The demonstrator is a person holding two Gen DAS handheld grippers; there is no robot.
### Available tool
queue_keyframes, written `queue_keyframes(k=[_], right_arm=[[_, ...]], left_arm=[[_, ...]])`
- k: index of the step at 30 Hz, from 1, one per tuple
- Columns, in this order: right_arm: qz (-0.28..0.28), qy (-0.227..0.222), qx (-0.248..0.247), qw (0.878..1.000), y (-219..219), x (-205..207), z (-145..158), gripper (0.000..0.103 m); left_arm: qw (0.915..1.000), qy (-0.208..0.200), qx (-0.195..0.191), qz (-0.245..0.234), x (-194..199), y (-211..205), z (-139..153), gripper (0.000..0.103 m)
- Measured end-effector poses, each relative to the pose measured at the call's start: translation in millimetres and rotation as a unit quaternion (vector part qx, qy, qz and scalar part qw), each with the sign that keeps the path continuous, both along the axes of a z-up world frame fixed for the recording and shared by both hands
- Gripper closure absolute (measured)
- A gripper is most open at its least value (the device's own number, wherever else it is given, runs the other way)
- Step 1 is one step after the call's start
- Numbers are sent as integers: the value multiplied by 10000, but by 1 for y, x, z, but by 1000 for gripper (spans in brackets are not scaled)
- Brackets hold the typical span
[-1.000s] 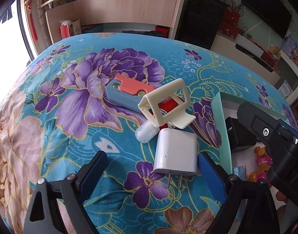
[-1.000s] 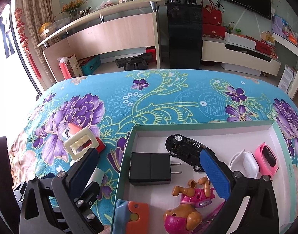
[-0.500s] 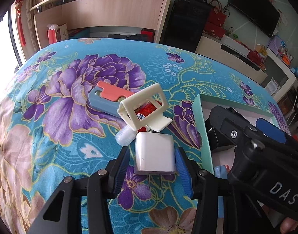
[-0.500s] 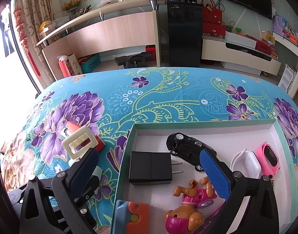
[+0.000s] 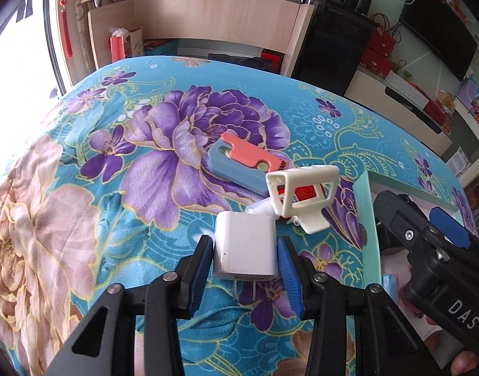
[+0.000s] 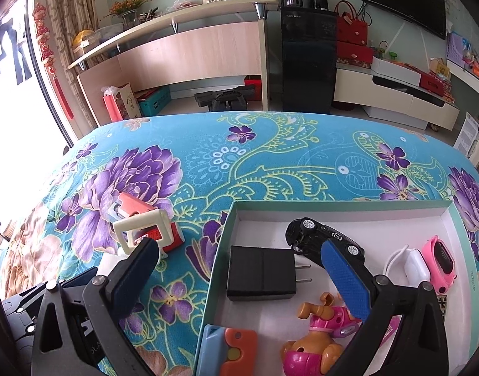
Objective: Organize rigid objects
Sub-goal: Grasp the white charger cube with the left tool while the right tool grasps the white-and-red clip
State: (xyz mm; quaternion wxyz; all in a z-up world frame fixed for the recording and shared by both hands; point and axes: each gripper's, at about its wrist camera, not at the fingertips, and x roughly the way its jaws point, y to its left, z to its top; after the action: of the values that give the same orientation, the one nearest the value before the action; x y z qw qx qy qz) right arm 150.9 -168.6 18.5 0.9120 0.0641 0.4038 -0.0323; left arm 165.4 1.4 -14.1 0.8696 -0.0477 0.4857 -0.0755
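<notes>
left gripper [image 5: 245, 268] clamped on white charger [image 5: 244, 249], jaws just closing, 2 prongs pointing back at it | tray [image 6: 222, 244] lies just right | right gripper [image 6: 239, 269] gaping, empty, over tray

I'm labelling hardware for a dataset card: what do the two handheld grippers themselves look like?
Both match: the left gripper and the right gripper have black angular frames with triangular cut-outs and silver screw heads at the pivots. Their fingers carry blue ribbed pads. In the left wrist view the right gripper's black body bears white lettering "DAS". No cables or sleeves show.
</notes>
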Motion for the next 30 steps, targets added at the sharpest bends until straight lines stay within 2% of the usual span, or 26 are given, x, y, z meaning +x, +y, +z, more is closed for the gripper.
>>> queue_keyframes(k=[7,10,15,20,24,30], right_arm=[[338,-39,19,9994,21,3,-1,0],[525,-80,47,9986,33,6,-1,0],[829,-215,-91,9963,52,9,-1,2],[958,-62,2,9954,58,19,-10,22],[978,72,335,9946,56,26,-16,25],[998,193,476,9937,59,30,-21,34]], left_arm=[[9976,2,140,677,4,36,-1,57],[9962,-3,247,833,4,44,-1,57],[9955,34,130,942,4,54,-3,57],[9954,55,59,960,6,59,-5,57],[9953,101,44,967,8,60,-8,57],[9951,245,167,943,12,57,-18,57]])
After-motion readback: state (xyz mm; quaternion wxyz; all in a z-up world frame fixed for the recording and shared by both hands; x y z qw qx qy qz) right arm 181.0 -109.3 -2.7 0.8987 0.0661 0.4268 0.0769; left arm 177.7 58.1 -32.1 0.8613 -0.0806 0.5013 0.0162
